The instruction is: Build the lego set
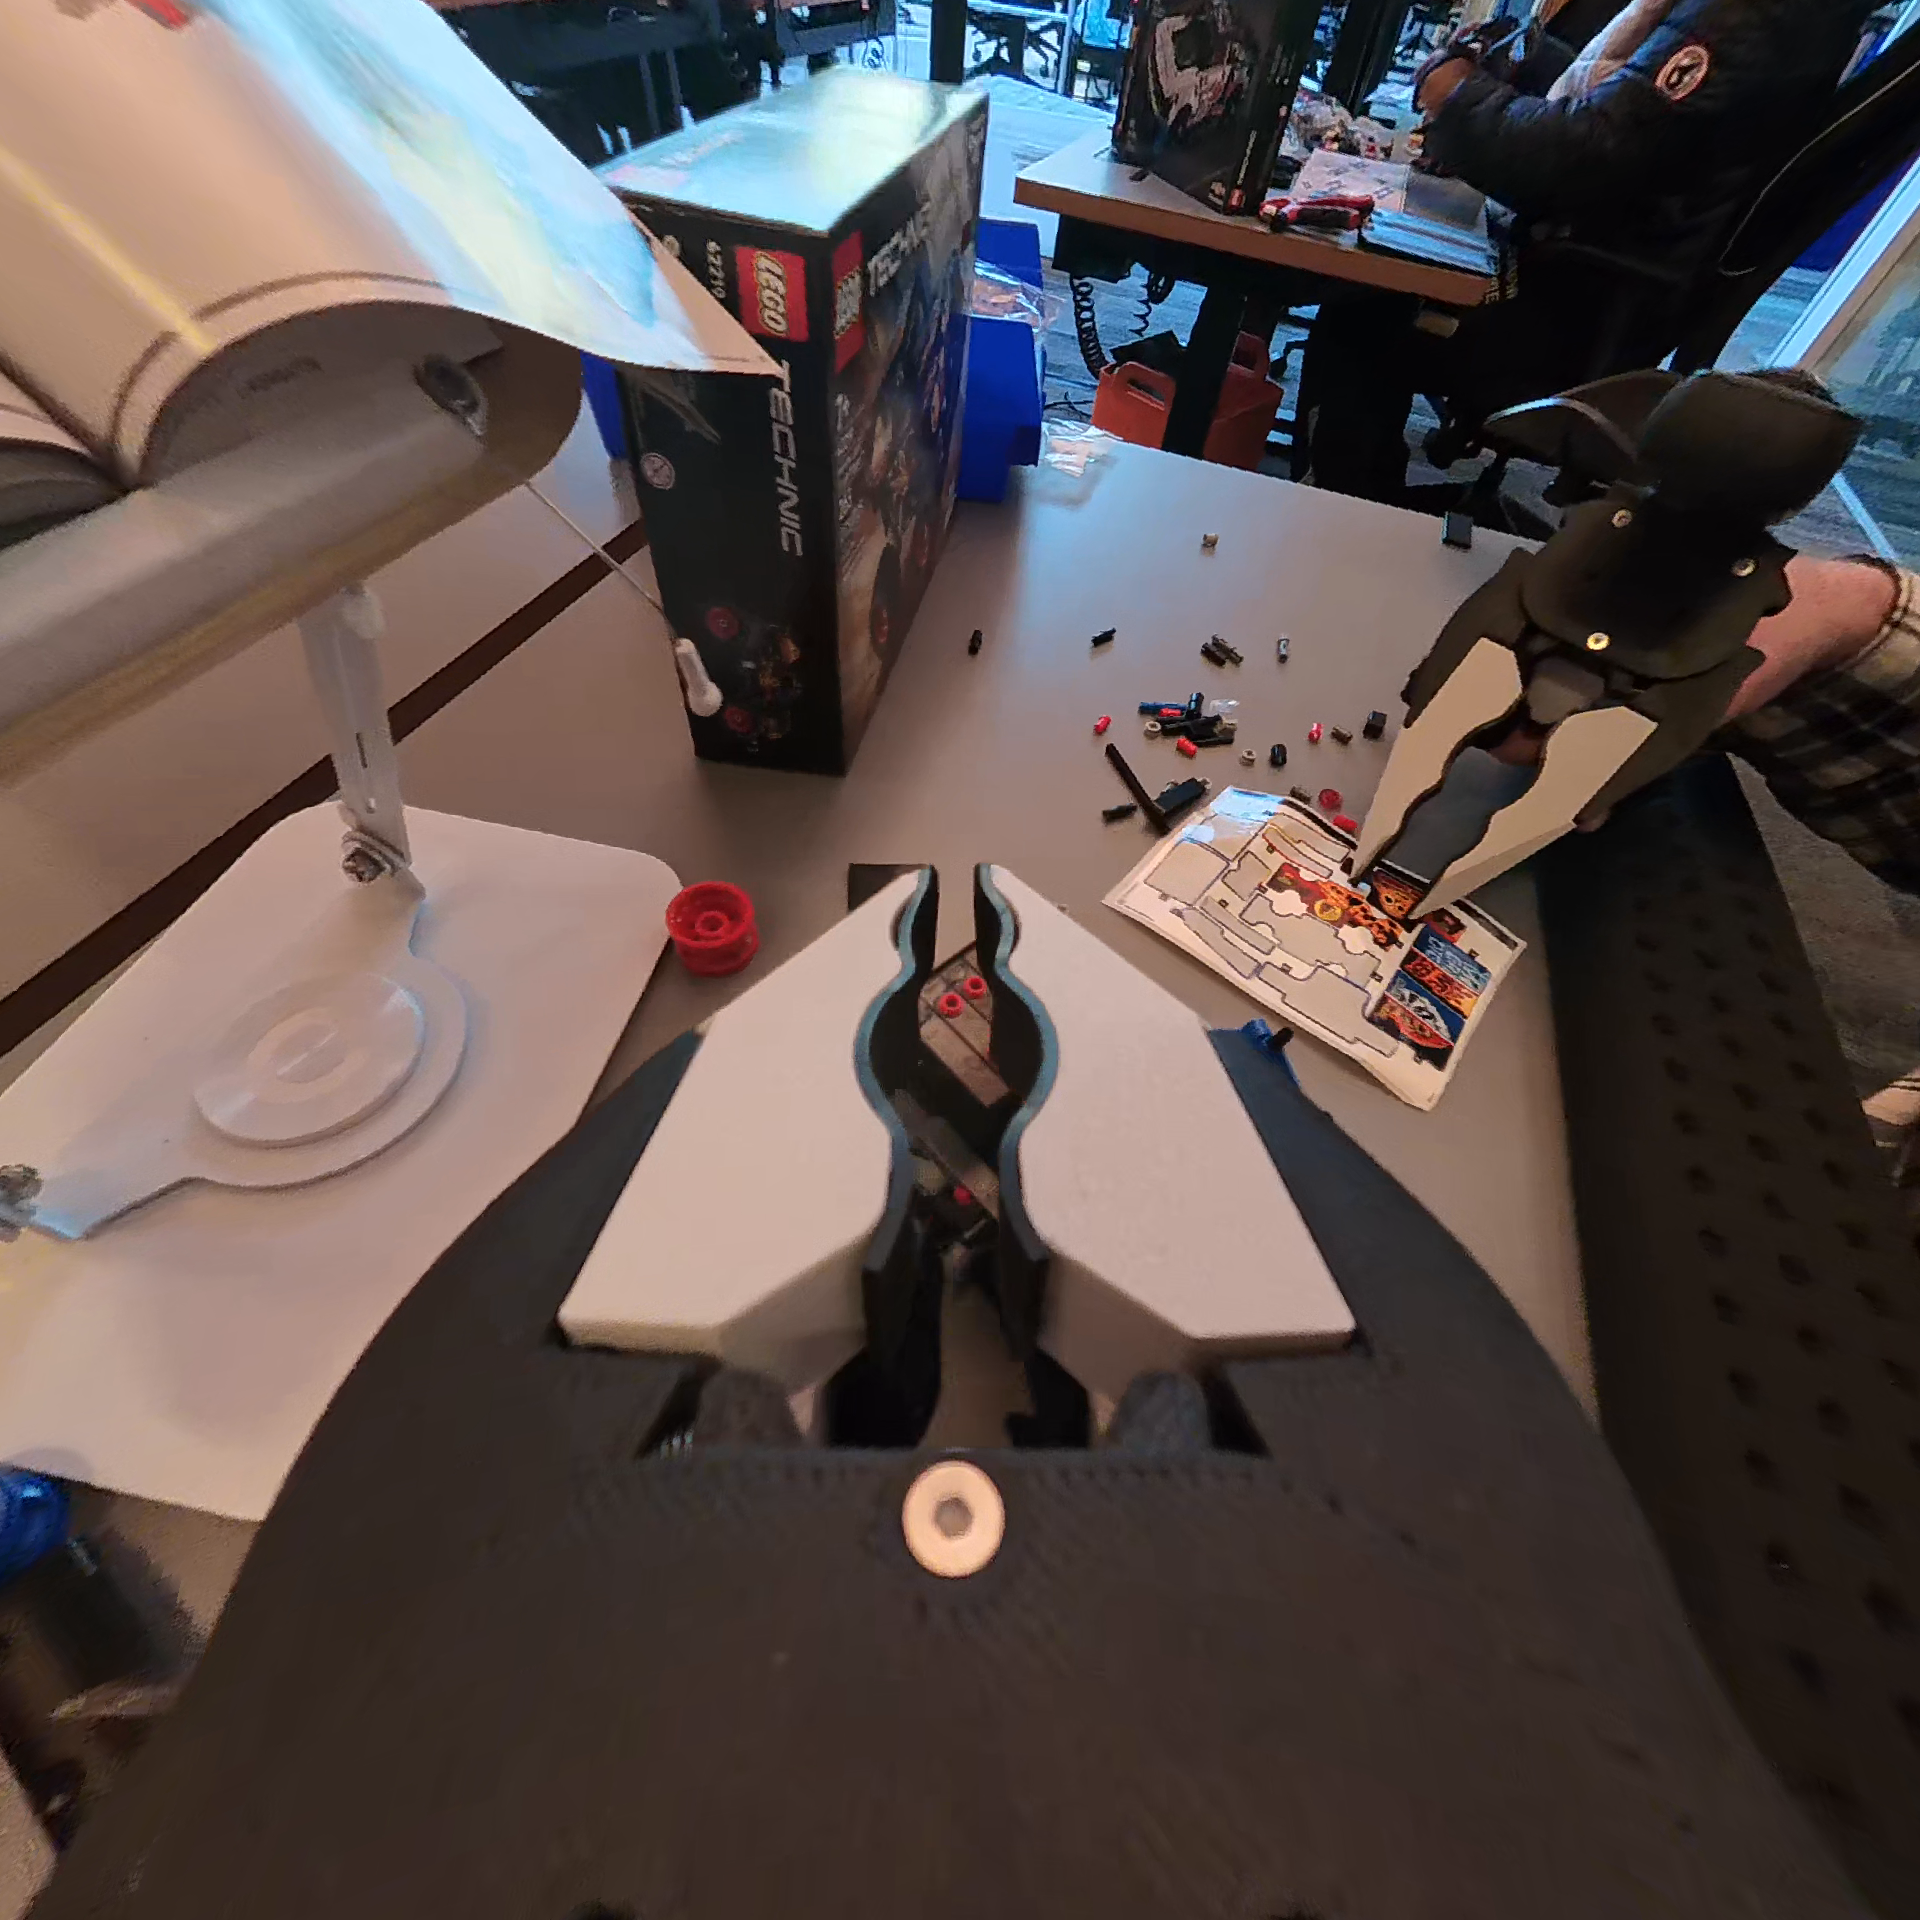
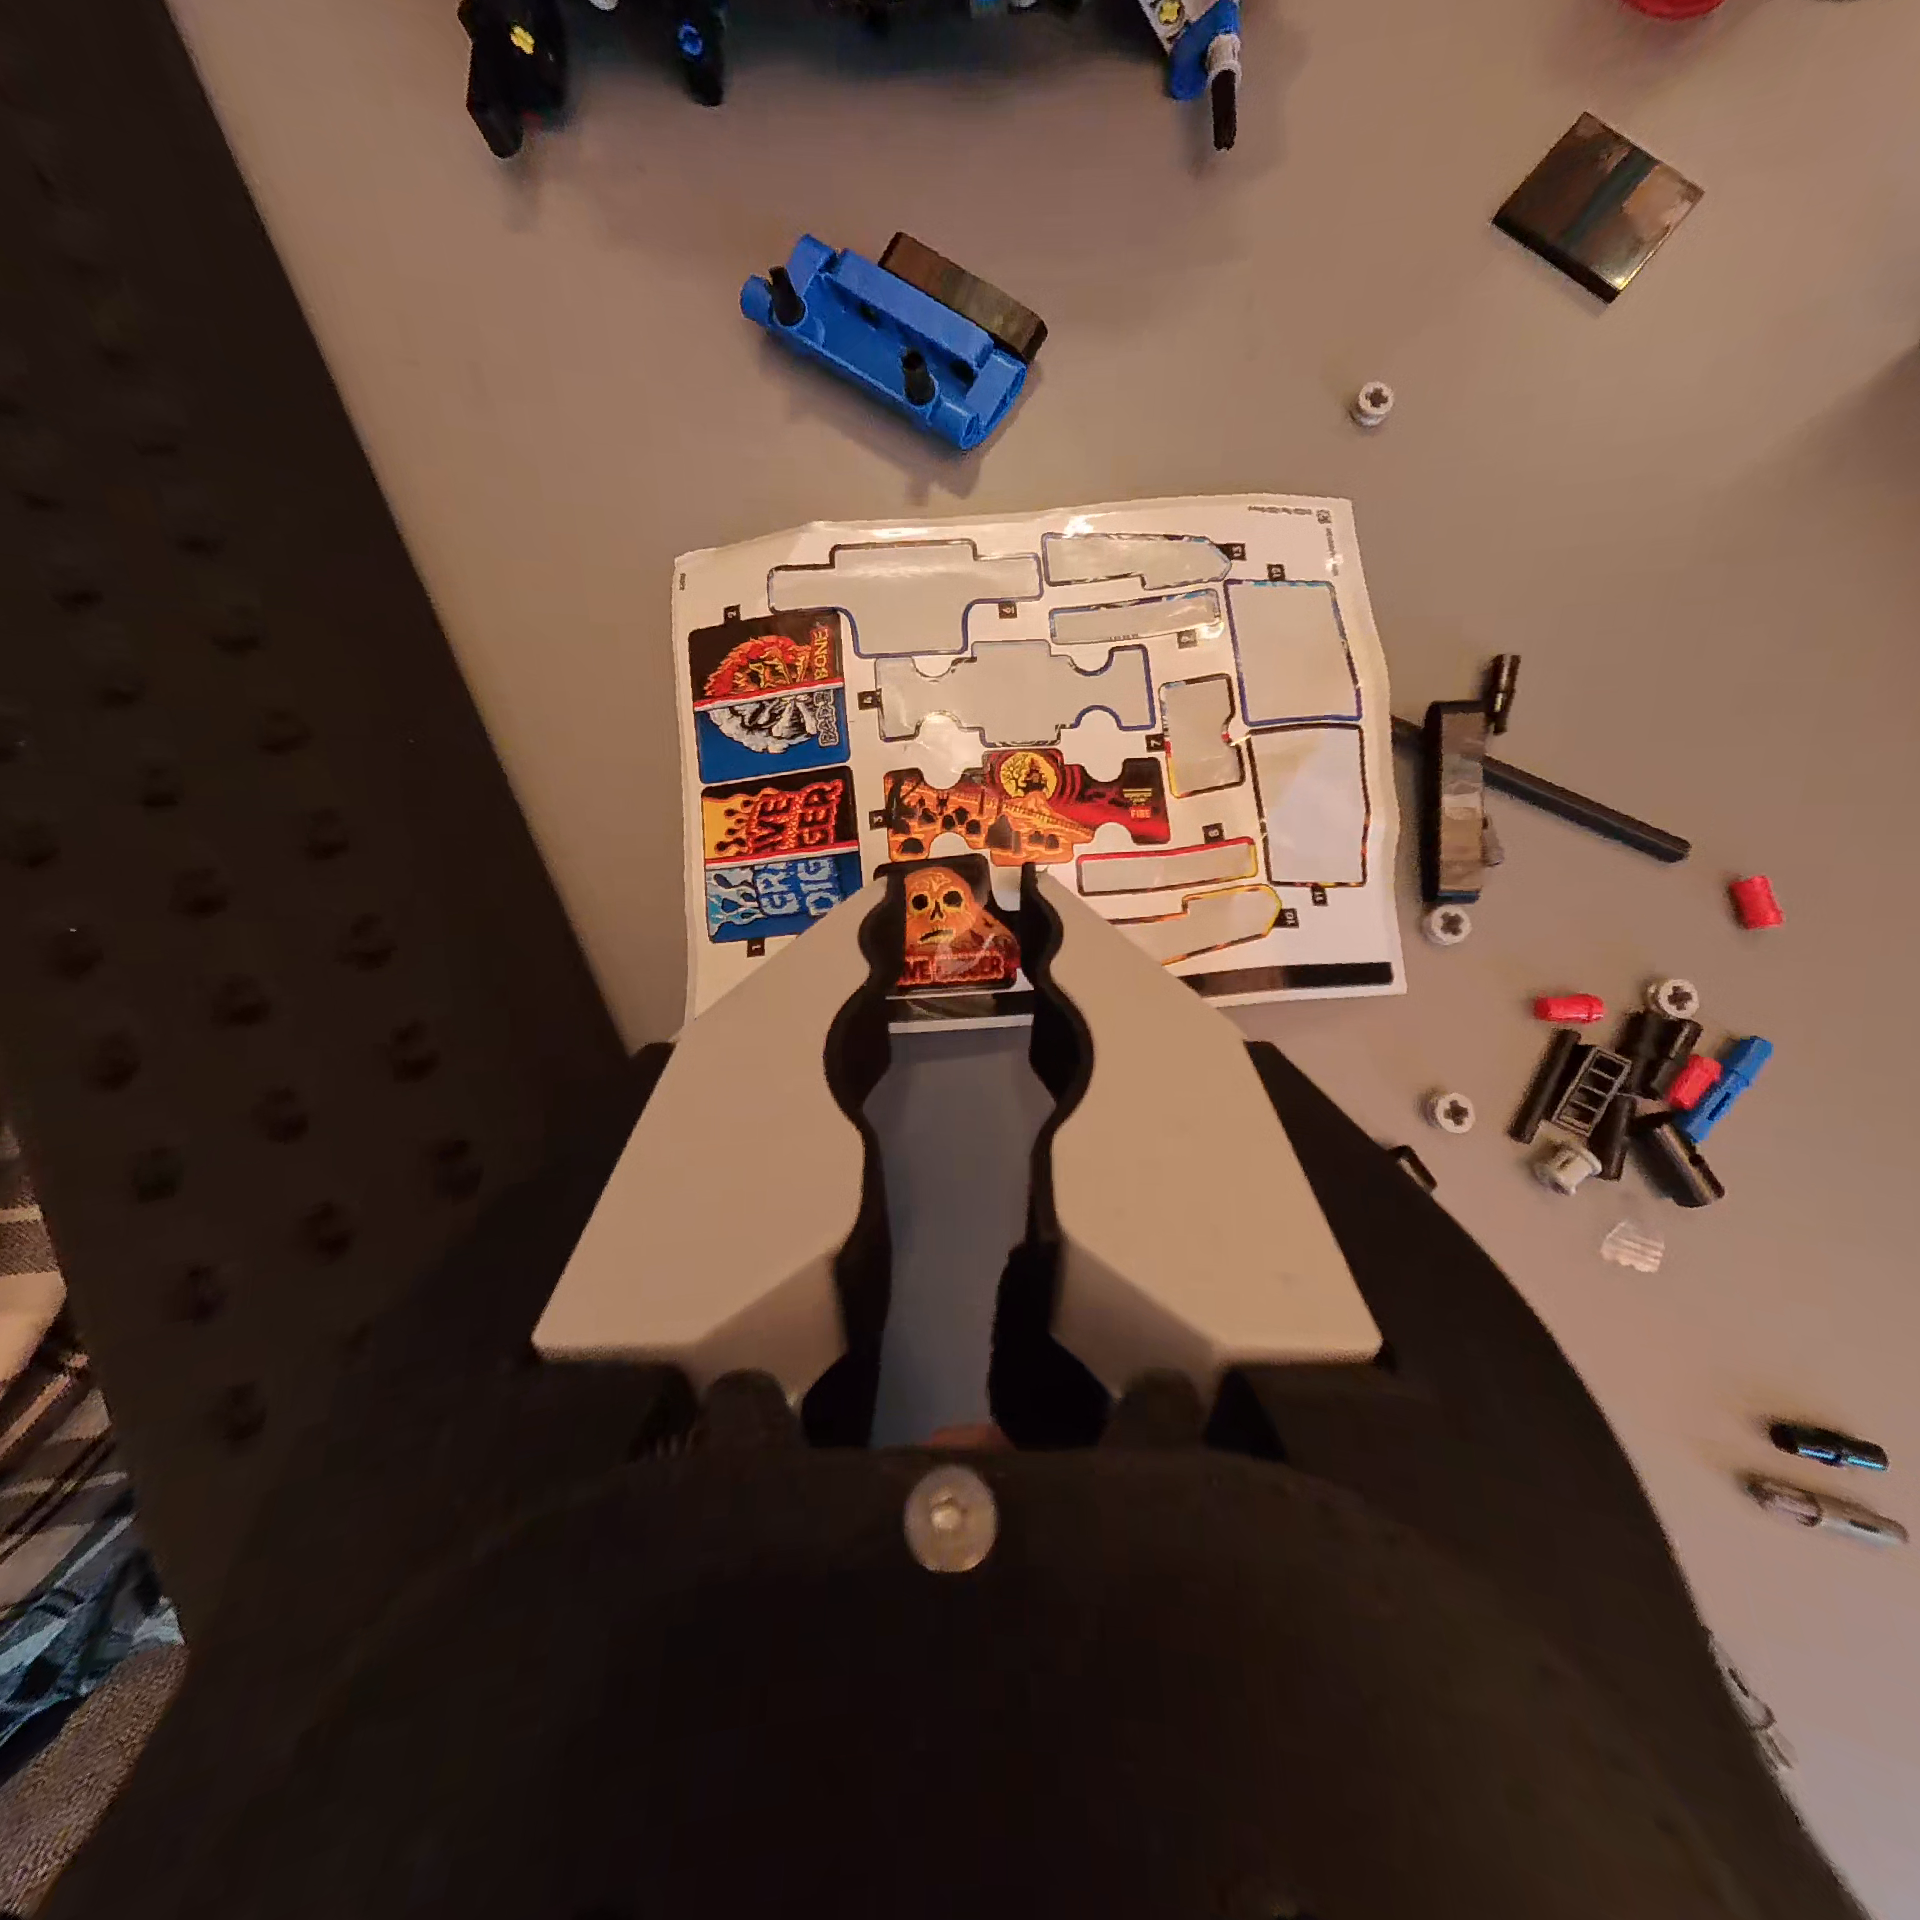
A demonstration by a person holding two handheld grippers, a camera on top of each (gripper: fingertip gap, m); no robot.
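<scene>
My left gripper (image 1: 956, 883) is nearly shut over a black Lego model with red pins (image 1: 961, 992), seen in the narrow gap between its jaws. A blue corner of the model (image 1: 1262, 1039) peeks out on the right. My right gripper (image 2: 951, 894) is open with its tips down on the sticker sheet (image 2: 1039, 748), straddling an orange skull sticker (image 2: 940, 914). From the left wrist view, the right gripper (image 1: 1397, 883) stands on the sheet (image 1: 1247, 935) to the right. Several stickers are gone from the sheet.
A blue part with black pins (image 2: 883, 332), a black tile (image 2: 1595, 203), a black axle part (image 2: 1465, 800) and loose pins (image 2: 1621, 1101) lie around the sheet. A red wheel hub (image 1: 712, 925), the set box (image 1: 821, 468) and a booklet stand (image 1: 312, 1039) are at left. A black perforated mat (image 1: 1714, 1143) borders the table. The tips of one gripper are about 25 centimetres away from the tips of the other. The red wheel hub (image 1: 712, 925) sits 15 centimetres or so from the ends of my left fingers.
</scene>
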